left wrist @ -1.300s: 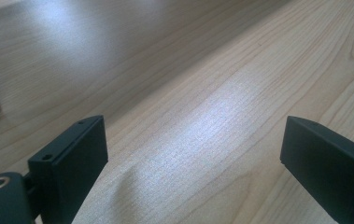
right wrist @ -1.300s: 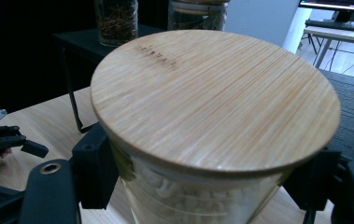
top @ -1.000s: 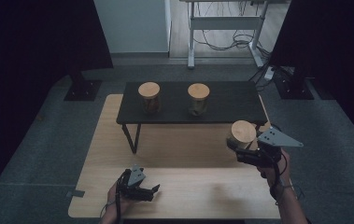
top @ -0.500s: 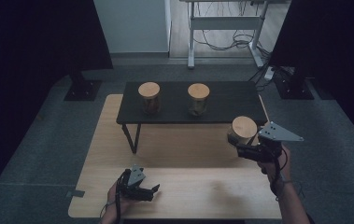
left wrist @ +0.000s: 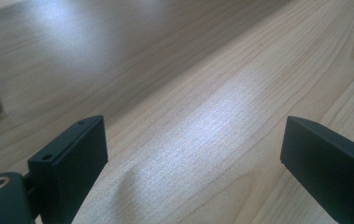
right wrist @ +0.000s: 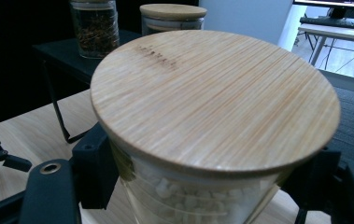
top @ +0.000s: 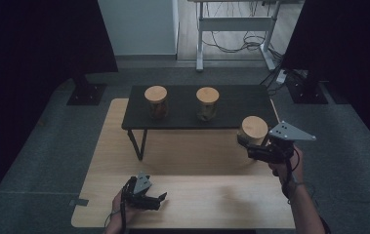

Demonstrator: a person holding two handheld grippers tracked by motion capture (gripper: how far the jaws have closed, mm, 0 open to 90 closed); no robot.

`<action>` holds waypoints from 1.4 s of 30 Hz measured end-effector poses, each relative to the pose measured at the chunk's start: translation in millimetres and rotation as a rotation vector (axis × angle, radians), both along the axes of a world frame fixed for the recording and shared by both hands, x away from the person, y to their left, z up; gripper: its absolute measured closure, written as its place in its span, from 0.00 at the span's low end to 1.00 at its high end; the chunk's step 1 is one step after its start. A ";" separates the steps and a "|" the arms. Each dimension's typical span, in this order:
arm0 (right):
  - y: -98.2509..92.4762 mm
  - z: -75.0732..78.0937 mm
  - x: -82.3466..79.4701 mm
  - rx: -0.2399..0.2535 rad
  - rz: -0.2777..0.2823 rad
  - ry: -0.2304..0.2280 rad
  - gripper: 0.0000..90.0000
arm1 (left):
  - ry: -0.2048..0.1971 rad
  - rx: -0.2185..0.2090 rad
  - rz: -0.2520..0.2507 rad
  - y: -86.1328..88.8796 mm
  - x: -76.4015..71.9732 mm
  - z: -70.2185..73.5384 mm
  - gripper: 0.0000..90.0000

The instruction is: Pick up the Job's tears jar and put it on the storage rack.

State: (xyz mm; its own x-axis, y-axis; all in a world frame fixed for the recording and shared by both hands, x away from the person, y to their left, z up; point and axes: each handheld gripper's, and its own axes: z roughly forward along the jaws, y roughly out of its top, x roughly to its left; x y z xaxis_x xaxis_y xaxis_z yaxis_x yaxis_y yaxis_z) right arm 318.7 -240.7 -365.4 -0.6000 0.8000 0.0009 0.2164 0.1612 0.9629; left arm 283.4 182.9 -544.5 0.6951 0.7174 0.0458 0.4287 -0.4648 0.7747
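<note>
A glass jar (top: pixel 254 128) with a round bamboo lid (right wrist: pixel 212 98) and white pellets inside hangs in the air off the right front corner of the black low table (top: pixel 241 105). My right gripper (top: pixel 249 143) is shut on its glass body just under the lid, one jaw on each side. Two more lidded jars (top: pixel 156 101) (top: pixel 207 102) stand on the black table; the left one holds dark contents (right wrist: pixel 95 28). My left gripper (top: pixel 157 199) rests low on the wooden table (top: pixel 197 195) at the near left, jaws wide open over bare wood (left wrist: pixel 193 158).
The black table stands on thin legs (top: pixel 138 144) over the far part of the wooden table. Behind it are a white desk frame (top: pixel 236 29) with cables, two black stand bases (top: pixel 86 92) (top: pixel 309 90) and dark curtains. Grey carpet surrounds the table.
My right gripper has carried the jar slightly farther away, toward the black table's right corner. The left gripper has stayed where it was.
</note>
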 end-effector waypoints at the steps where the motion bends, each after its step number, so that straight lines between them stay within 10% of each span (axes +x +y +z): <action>1: -0.2 0.4 0.7 -0.001 -0.001 0.000 0.28 | -0.001 0.000 -0.001 -0.1 0.0 -0.1 0.08; 42: -0.4 12.5 62.1 0.013 -0.028 0.007 0.28 | -0.003 -0.002 0.002 1.7 0.4 0.8 0.08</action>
